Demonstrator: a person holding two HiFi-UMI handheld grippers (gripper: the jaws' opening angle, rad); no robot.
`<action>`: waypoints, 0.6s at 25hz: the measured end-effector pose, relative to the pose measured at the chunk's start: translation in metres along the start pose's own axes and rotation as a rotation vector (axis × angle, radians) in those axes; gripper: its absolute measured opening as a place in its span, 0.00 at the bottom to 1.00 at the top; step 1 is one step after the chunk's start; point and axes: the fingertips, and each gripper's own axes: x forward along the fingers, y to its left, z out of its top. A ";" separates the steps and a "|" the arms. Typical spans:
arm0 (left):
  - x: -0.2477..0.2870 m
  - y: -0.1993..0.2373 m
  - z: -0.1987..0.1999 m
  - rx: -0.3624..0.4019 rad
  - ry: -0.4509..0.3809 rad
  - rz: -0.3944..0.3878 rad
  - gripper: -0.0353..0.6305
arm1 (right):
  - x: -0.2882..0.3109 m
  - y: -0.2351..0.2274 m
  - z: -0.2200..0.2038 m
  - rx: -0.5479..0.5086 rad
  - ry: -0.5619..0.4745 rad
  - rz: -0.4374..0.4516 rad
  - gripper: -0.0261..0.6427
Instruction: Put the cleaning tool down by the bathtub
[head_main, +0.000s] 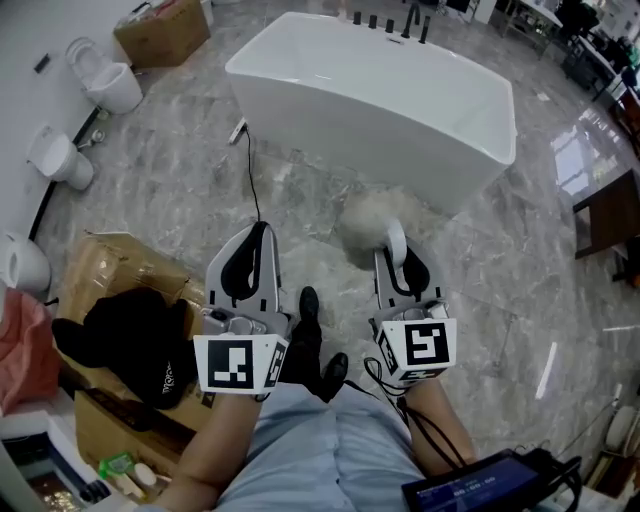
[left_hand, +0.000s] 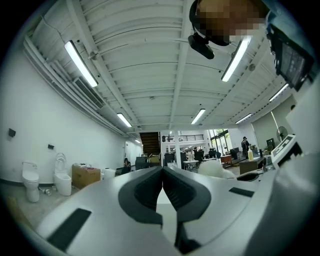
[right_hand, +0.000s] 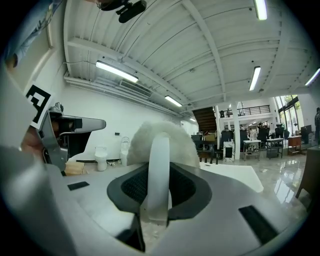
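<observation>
Currently, the cleaning tool (right_hand: 159, 165) is being grasped by the right gripper (right_hand: 159, 197). Its white handle is being clamped upright between the two dark fingers (right_hand: 131, 187), and its fluffy pale head is being carried just beyond the fingertips. In the head view, that head is being held over the grey marbled floor (head_main: 180, 170), near the front wall of the white bathtub (head_main: 400, 100) and apart from it. Whether the head is touching the floor cannot be told.

The left gripper (left_hand: 162, 175) is being held beside the right one, slightly apart from it. Its fingers (left_hand: 145, 192) are being pressed together, with nothing between them.

A thin black cable (head_main: 250, 170) is being shown running across the floor from the near left corner of the bathtub toward the left gripper. A cardboard box (head_main: 110, 265) with a black cap (head_main: 130, 340) on it is being shown at the left. White toilets (head_main: 105, 80) are being shown along the left wall. The person's dark shoe (head_main: 310, 305) is being shown between the two grippers.
</observation>
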 end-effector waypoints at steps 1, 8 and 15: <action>0.007 0.007 -0.005 -0.003 0.005 0.006 0.08 | 0.010 0.000 -0.002 0.003 0.007 0.001 0.18; 0.081 0.067 -0.042 -0.015 0.046 0.023 0.08 | 0.107 -0.004 -0.019 0.012 0.074 0.028 0.18; 0.175 0.117 -0.059 0.011 0.056 0.016 0.08 | 0.216 -0.025 -0.005 0.005 0.082 0.033 0.18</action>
